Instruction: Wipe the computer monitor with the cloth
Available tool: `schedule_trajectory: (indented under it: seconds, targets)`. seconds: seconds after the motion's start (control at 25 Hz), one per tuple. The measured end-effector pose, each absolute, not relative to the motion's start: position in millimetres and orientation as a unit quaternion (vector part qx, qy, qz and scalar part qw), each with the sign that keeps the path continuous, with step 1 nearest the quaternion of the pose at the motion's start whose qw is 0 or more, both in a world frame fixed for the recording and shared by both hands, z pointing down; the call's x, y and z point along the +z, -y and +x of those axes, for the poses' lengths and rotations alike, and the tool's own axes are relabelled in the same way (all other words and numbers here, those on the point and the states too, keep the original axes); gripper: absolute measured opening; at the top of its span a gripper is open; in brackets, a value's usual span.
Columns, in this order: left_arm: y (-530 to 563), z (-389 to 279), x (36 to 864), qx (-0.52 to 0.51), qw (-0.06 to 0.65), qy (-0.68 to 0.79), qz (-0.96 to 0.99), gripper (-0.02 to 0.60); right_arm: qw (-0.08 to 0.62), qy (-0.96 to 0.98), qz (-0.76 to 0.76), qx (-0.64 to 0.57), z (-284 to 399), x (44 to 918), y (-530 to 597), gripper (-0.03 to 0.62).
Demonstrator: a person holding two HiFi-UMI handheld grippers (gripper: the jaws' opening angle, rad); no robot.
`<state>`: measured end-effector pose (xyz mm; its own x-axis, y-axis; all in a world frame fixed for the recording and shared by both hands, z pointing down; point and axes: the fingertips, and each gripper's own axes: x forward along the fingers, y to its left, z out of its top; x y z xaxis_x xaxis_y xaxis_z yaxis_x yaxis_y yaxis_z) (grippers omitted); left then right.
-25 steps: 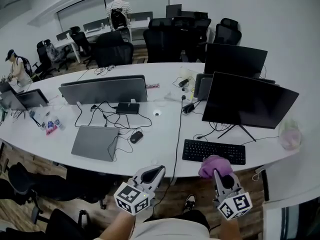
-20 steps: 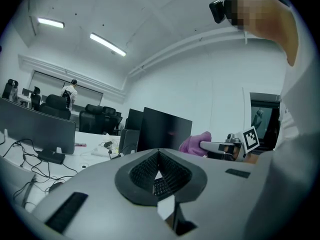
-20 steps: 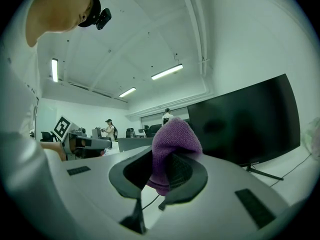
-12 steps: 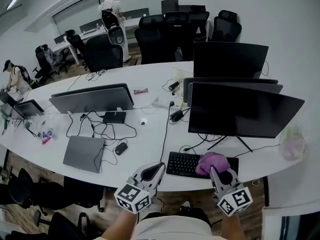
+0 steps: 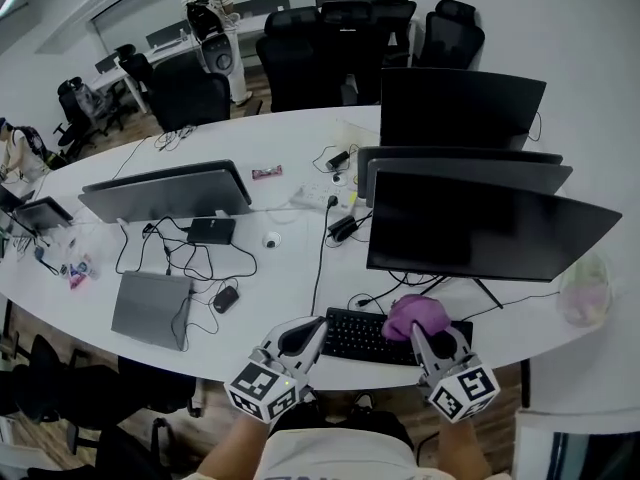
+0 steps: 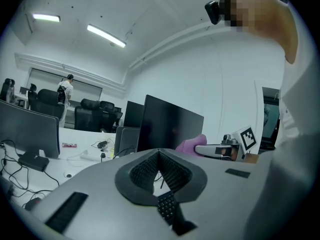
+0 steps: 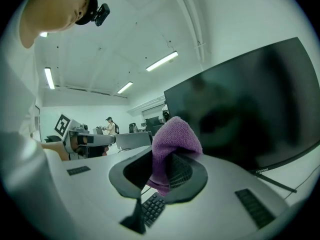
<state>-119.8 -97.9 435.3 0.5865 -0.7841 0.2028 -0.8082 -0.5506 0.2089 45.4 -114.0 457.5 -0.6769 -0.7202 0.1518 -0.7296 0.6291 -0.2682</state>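
A purple cloth [image 5: 416, 314] is bunched between the jaws of my right gripper [image 5: 419, 330], which is shut on it above the right half of the black keyboard [image 5: 355, 336]. In the right gripper view the purple cloth [image 7: 172, 143] stands just short of the dark screen of the computer monitor [image 7: 250, 111]. That computer monitor [image 5: 480, 228] stands on the white desk directly behind the keyboard. My left gripper [image 5: 306, 332] is shut and empty at the keyboard's left end. In the left gripper view its tips [image 6: 159, 153] meet, with the monitor [image 6: 170, 126] ahead.
The white desk [image 5: 280, 273] carries a second monitor [image 5: 460, 108] behind the first, a grey laptop [image 5: 150, 308], a mouse [image 5: 225, 299], cables and another screen [image 5: 165, 190] at left. A translucent container [image 5: 583, 288] sits at the right edge. Office chairs [image 5: 320, 63] stand beyond the desk.
The view has come closer to the desk. Both grippers have moved forward over the keyboard, and the cloth is now nearer the monitor's lower edge.
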Motion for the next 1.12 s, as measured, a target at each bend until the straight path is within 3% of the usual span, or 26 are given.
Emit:
schedule_trajectory:
  seconds: [0.68, 1.12]
  targets:
    - [142, -201, 471, 0.014, 0.178, 0.401, 0.898, 0.008, 0.054, 0.849, 0.465, 0.244, -63, 505, 189, 0.055]
    - [152, -217, 490, 0.018, 0.198, 0.396, 0.897, 0.009, 0.068, 0.792, 0.507, 0.333, -77, 597, 247, 0.055]
